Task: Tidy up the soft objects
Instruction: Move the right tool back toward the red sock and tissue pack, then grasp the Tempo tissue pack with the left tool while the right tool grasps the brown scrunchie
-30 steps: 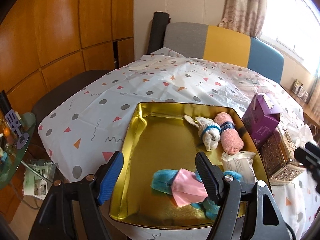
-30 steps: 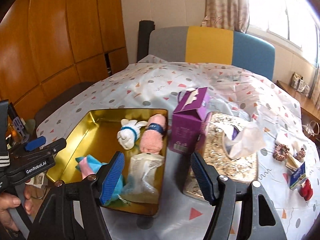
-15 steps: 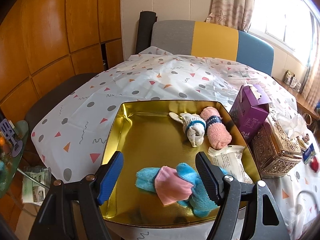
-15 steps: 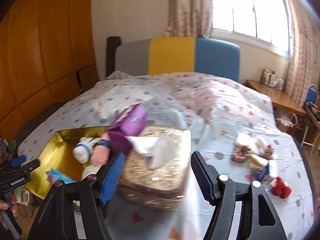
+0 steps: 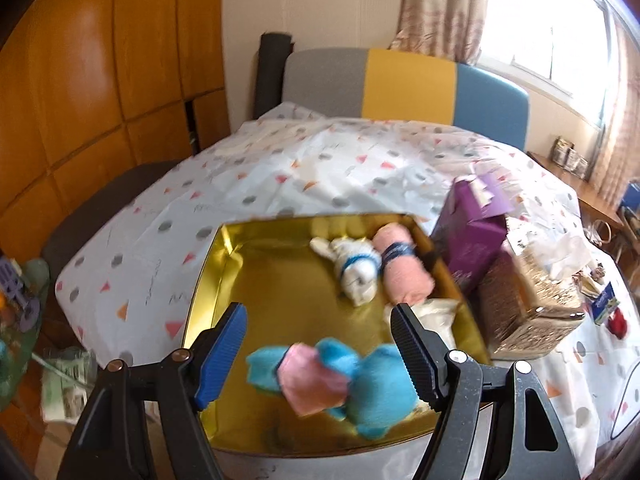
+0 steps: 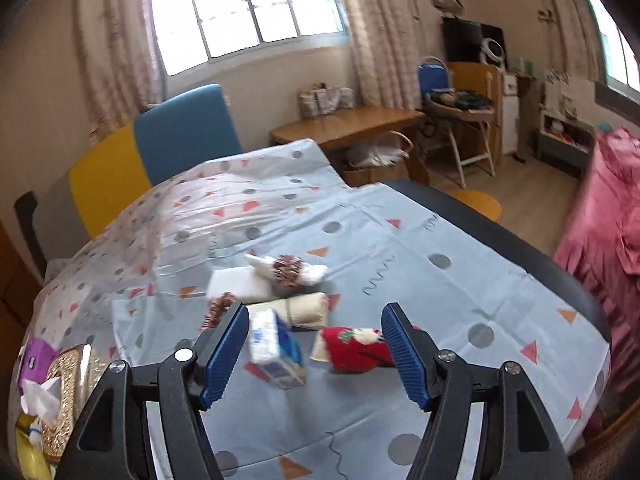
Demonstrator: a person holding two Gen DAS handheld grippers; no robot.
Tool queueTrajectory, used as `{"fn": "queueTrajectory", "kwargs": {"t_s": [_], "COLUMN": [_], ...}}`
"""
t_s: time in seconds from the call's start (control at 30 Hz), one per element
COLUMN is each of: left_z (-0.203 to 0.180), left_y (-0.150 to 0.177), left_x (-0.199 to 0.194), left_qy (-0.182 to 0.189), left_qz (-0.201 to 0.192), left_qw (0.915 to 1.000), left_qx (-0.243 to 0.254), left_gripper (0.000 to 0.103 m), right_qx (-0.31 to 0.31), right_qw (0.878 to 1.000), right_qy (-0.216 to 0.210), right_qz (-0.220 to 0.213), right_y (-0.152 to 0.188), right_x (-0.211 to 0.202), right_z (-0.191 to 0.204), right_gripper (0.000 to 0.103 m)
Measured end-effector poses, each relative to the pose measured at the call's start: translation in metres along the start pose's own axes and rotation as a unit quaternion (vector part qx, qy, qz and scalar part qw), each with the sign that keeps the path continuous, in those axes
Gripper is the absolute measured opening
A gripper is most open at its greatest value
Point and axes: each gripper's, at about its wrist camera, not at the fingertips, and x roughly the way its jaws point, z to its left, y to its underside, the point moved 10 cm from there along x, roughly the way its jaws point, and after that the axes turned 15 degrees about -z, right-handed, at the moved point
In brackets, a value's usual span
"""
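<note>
A gold tin tray (image 5: 224,276) holds a blue plush with a pink cloth (image 5: 320,380), a white sock roll (image 5: 356,270), a pink towel roll (image 5: 406,270) and a white packet (image 5: 434,310). My left gripper (image 5: 320,354) hangs open above the tray's near end, nothing between its fingers. My right gripper (image 6: 316,354) is open over the tablecloth, above a tissue pack (image 6: 276,348) and a red sock (image 6: 356,348). Behind them lie a beige roll (image 6: 304,308), a white pad (image 6: 236,284) and two patterned scrunchies (image 6: 286,270).
A purple box (image 5: 470,236) and a gold woven tissue box (image 5: 532,304) stand right of the tray. The patterned tablecloth (image 6: 400,248) covers the table; its dark edge (image 6: 540,260) runs at the right. A pink bed (image 6: 608,224), chairs and a wooden desk stand beyond.
My right gripper has swung far to the right, from over the tray and boxes to over the loose items on the cloth. The left gripper drifted slightly and stays open.
</note>
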Motion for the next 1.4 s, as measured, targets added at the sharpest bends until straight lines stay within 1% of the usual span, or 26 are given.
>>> {"fn": "queueTrajectory", "kwargs": {"t_s": [0.03,0.07,0.1,0.17,0.3,0.4,0.43,0.47,0.53,0.6,0.73,0.77,0.8,0.83,0.87,0.9,0.93,0.97,1.0,1.03,1.07,1.13,1.17,1.3,1.4], "left_z": [-0.007,-0.014,-0.023,-0.040,-0.082,-0.121,-0.134,-0.153,-0.184,-0.221,-0.296,-0.312,-0.329,-0.343,-0.359,-0.374,-0.389,-0.399,-0.412,-0.422,-0.435,-0.453,-0.463,-0.499,-0.518], "left_y": [-0.004,-0.007,-0.010,-0.017,-0.024,-0.030,-0.031,-0.032,-0.035,-0.038,-0.031,-0.030,-0.025,-0.022,-0.016,-0.010,-0.004,0.000,0.006,0.011,0.017,0.026,0.031,0.044,0.053], "left_x": [-0.002,-0.003,-0.003,-0.006,-0.013,-0.022,-0.024,-0.027,-0.032,-0.040,-0.051,-0.051,-0.048,-0.045,-0.041,-0.035,-0.030,-0.026,-0.019,-0.014,-0.011,-0.004,-0.003,0.008,0.021], "left_qy": [0.007,0.014,0.024,0.047,0.092,0.136,0.152,0.177,0.206,0.244,0.305,0.312,0.314,0.323,0.338,0.345,0.353,0.358,0.355,0.358,0.369,0.371,0.377,0.380,0.374], "left_qz": [-0.005,-0.007,-0.006,-0.010,-0.015,-0.018,-0.016,-0.014,-0.015,-0.018,-0.001,-0.005,0.000,0.010,0.025,0.045,0.061,0.067,0.076,0.085,0.095,0.113,0.123,0.141,0.158], "left_qw": [1.0000,0.9998,0.9996,0.9988,0.9949,0.9889,0.9862,0.9816,0.9743,0.9636,0.9425,0.9387,0.9360,0.9325,0.9273,0.9244,0.9212,0.9189,0.9190,0.9169,0.9118,0.9083,0.9043,0.8992,0.8984], "left_qx": [0.004,0.007,0.011,0.013,0.037,0.058,0.062,0.071,0.090,0.107,0.136,0.146,0.159,0.161,0.158,0.156,0.153,0.152,0.155,0.155,0.154,0.158,0.158,0.165,0.168], "left_gripper": [0.075,0.075,0.075,0.075,0.075,0.075,0.075,0.075,0.075,0.075,0.075,0.075,0.074,0.074,0.072,0.069,0.068,0.068,0.068,0.067,0.067,0.067,0.067,0.069,0.069], "right_qx": [0.020,0.039,0.054,0.079,0.098,0.105,0.106,0.110,0.122,0.134,0.141,0.143,0.144,0.145,0.147,0.151,0.155,0.160,0.166,0.171,0.173,0.183,0.189,0.202,0.207], "right_qw": [1.000,0.999,0.997,0.995,0.993,0.992,0.992,0.991,0.990,0.988,0.986,0.986,0.986,0.986,0.986,0.985,0.984,0.983,0.982,0.981,0.980,0.978,0.977,0.974,0.973], "right_qy": [0.013,0.011,0.010,0.020,0.024,0.025,0.029,0.033,0.039,0.043,0.048,0.047,0.048,0.049,0.049,0.049,0.050,0.051,0.049,0.049,0.050,0.046,0.046,0.046,0.044], "right_qz": [0.019,0.036,0.047,0.060,0.068,0.069,0.067,0.066,0.066,0.067,0.069,0.071,0.070,0.068,0.068,0.068,0.069,0.072,0.075,0.077,0.081,0.089,0.090,0.094,0.096], "right_y": [0.006,0.009,0.012,0.017,0.020,0.019,0.018,0.016,0.015,0.014,0.013,0.013,0.012,0.011,0.010,0.010,0.010,0.011,0.011,0.012,0.013,0.015,0.016,0.017,0.017], "right_x": [0.006,0.009,0.012,0.014,0.012,0.013,0.012,0.012,0.012,0.013,0.011,0.011,0.011,0.011,0.010,0.010,0.010,0.010,0.010,0.011,0.012,0.014,0.013,0.014,0.014], "right_z": [-0.011,-0.019,-0.023,-0.033,-0.041,-0.044,-0.046,-0.048,-0.054,-0.060,-0.064,-0.064,-0.065,-0.066,-0.067,-0.067,-0.069,-0.071,-0.072,-0.073,-0.074,-0.075,-0.076,-0.080,-0.080], "right_gripper": [0.070,0.070,0.070,0.070,0.070,0.070,0.070,0.070,0.070,0.070,0.070,0.070,0.070,0.070,0.070,0.070,0.070,0.070,0.070,0.070,0.070,0.070,0.070,0.070,0.070]}}
